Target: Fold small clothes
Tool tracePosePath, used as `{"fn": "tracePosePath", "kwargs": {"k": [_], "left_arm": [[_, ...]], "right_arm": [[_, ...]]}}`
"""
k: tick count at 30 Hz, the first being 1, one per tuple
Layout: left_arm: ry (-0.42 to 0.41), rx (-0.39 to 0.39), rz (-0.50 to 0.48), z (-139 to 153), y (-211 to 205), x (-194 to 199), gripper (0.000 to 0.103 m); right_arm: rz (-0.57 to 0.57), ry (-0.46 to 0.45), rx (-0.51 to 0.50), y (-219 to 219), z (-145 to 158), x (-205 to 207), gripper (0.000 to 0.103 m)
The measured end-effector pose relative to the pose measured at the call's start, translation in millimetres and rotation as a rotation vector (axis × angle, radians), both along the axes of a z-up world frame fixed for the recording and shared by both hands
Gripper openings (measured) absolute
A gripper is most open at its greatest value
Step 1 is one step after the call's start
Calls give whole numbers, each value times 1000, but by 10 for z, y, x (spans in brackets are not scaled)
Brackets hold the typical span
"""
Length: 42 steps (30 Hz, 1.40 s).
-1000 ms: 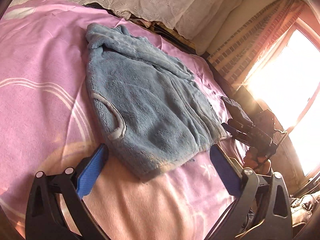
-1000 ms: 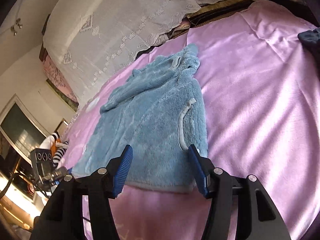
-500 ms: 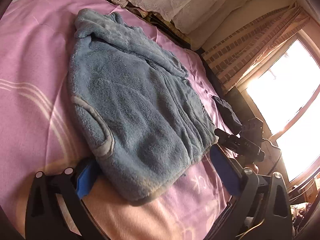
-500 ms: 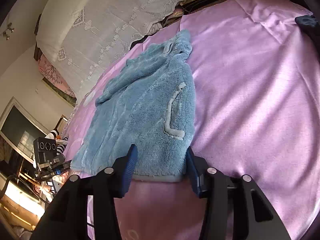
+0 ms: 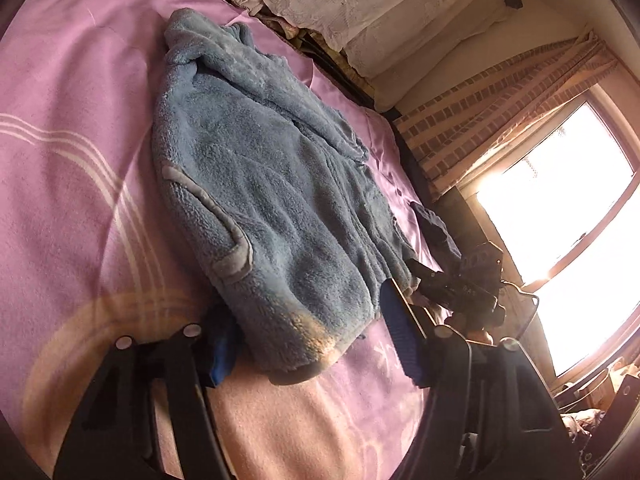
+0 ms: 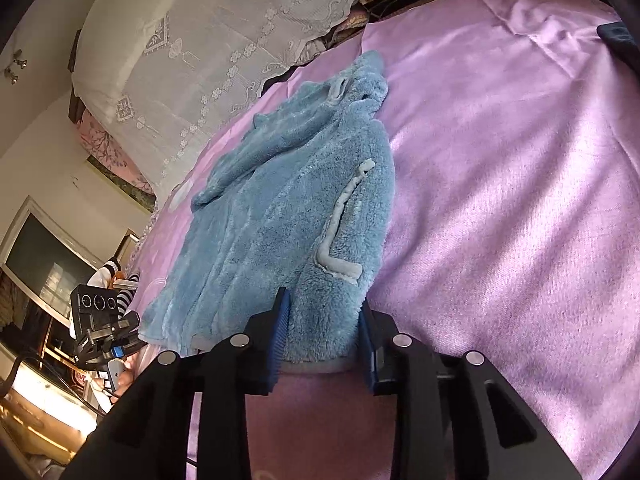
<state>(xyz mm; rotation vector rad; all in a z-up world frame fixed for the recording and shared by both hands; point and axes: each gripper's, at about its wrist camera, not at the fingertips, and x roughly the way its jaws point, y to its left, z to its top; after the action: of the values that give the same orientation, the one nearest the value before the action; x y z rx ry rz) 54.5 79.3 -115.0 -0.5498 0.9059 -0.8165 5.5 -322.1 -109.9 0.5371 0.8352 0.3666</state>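
A small fluffy blue jacket [image 5: 260, 184] with grey pocket trim lies spread on the pink bed cover [image 5: 72, 184]; it also shows in the right wrist view [image 6: 288, 216]. My left gripper [image 5: 310, 344] is open, its fingers on either side of one bottom hem corner. The left finger is half hidden under the fleece. My right gripper [image 6: 324, 340] is open and straddles the other bottom hem corner, its pads close to the fleece on both sides. The right gripper also shows in the left wrist view [image 5: 460, 288].
A white lace-covered pillow [image 6: 224, 40] lies at the head of the bed. A dark garment [image 5: 436, 228] lies near the bed edge by the bright window [image 5: 560, 216]. The bed cover [image 6: 520, 200] stretches wide to the right of the jacket.
Both grippers have moved forward onto the jacket's bottom hem, so the hem corners now sit between the fingers. The right gripper's fingers have narrowed around the fleece.
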Motion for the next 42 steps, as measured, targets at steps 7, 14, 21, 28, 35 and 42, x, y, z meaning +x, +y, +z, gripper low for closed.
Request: {"fn": "tracePosePath", "kwargs": {"k": [7,14,21,28,35,42], "left_arm": [[-3,16,0,-12,-5,-41,29],[-42,76,37,72,-25,-53,20],[-162,156,74,426,-38,22,20],[-212,171,97,633,-71,280,20],[-209,180,128,706,-139,657,19],[-217,212,157,782,-250,1111,19]], "right_arm": [[-12,-12,-27,17,9,-4,26],[-25,-36,-27,12,62,-37,17],[-15,-116,-1,30,338,-1,16],[-11,-183,8,93,589,196,16],[-23,-190,18,118,687,543,16],[-27,-174,24,164,736,1072,16]]}}
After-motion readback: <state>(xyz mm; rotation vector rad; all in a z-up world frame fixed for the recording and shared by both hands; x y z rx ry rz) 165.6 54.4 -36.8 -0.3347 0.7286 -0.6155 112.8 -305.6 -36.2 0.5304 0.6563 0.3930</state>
